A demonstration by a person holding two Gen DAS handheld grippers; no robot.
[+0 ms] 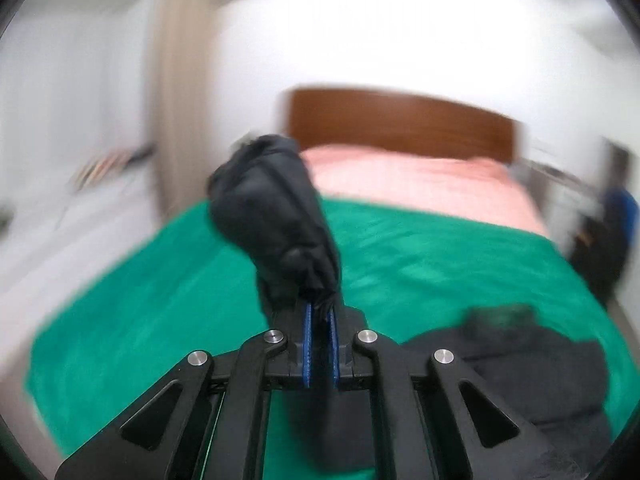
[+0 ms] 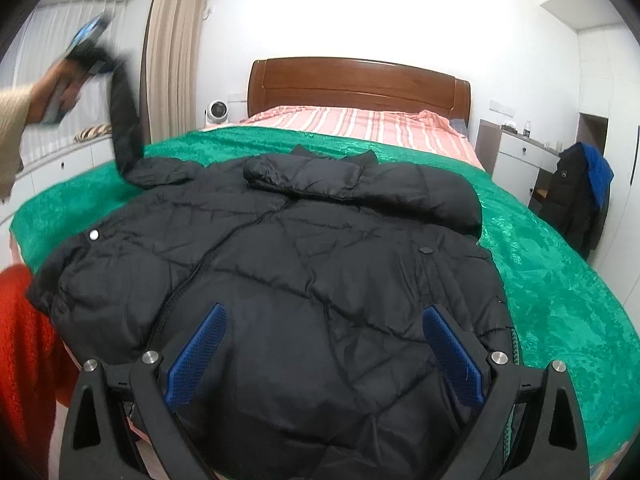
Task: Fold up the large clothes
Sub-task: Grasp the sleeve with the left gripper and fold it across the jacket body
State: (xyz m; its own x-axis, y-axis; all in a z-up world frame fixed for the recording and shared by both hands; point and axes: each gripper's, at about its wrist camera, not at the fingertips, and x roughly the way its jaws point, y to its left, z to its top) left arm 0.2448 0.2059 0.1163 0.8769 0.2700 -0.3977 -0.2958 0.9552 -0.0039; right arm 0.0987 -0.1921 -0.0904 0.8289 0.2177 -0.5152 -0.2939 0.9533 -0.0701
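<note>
On the green-covered bed (image 2: pixel 560 300) lay the black quilted puffer jacket (image 2: pixel 300 260); left tool (image 1: pixel 320 316) pinched its sleeve cuff (image 1: pixel 276 216), lifted; right tool (image 2: pixel 324 344) spread, empty; sleeve-fold step; next, carry sleeve across chest.

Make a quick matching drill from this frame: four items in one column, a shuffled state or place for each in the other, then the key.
Items:
1. left gripper
2. right gripper
3. black puffer jacket
4. jacket sleeve

States or places:
A. spread out on the green bedspread
B. lifted up off the bed at the left
C. jaws wide apart over the jacket, holding nothing
D. shut on the sleeve's cuff

Pairs: 1-D, 2-C, 3-A, 4-B
</note>
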